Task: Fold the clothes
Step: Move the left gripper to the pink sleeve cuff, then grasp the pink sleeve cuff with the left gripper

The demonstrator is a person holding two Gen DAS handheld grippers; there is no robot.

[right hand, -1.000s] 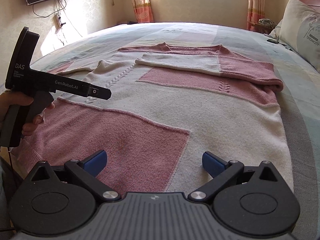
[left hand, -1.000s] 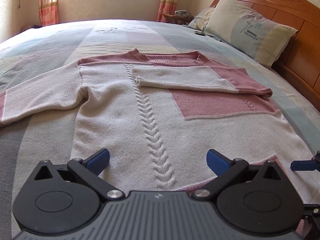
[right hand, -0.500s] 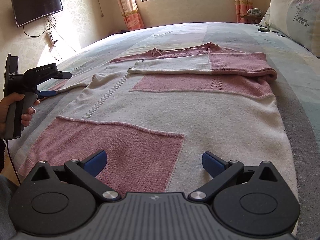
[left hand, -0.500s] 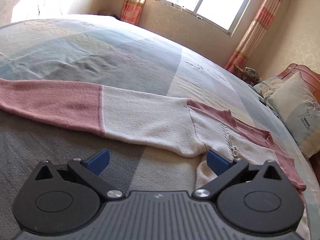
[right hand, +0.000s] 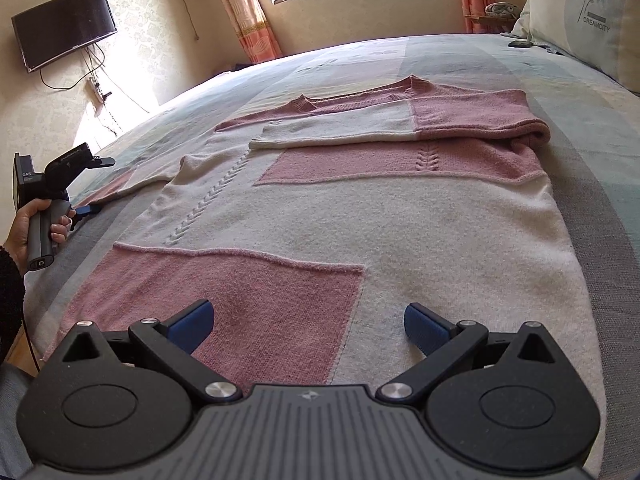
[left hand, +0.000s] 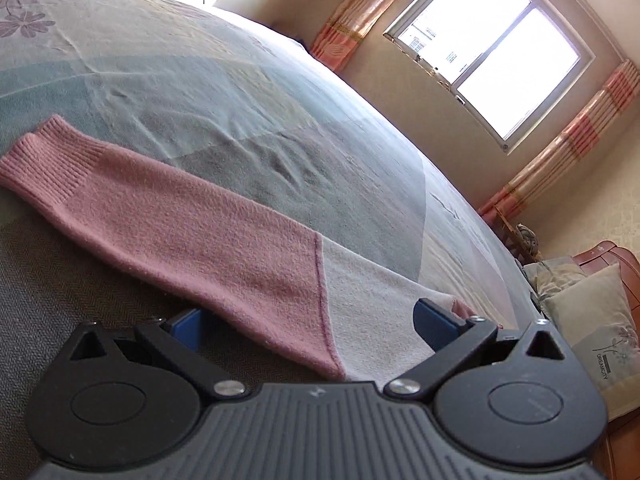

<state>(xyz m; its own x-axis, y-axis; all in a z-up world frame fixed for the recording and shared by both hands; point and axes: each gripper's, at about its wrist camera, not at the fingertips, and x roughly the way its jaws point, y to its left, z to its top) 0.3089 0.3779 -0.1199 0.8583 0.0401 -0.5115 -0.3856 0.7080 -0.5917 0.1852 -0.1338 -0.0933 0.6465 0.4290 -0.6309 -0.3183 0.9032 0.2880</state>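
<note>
So far only one fold can be counted as done: on the pink-and-cream sweater [right hand: 360,208], spread flat on the bed [right hand: 600,128], the folded sleeve [right hand: 400,128] is laid across the chest just below the neckline. The outstretched sleeve [left hand: 208,236] is not yet folded; it lies straight out over the bedspread, its ribbed pink cuff [left hand: 44,160] farthest from the body. The left gripper [left hand: 316,320] is held low over this sleeve at the seam between pink and cream, its jaws spread wide to either side of the knit, and nothing is gripped. The right gripper [right hand: 306,322] is poised over the hem, likewise wide apart and empty, with the pink hem panel [right hand: 224,300] beneath it. By this judgement, the second sleeve, the sides and the lengthwise folds are left to be made. Writing can be read in three places: "DREAMCITY" is printed on the pillow [right hand: 584,16], "DAS" is marked on the rear of the handheld device seen in the right wrist view, and the lettering along its top is too small to be read. A wall-mounted television [right hand: 64,28] is also seen.
</note>
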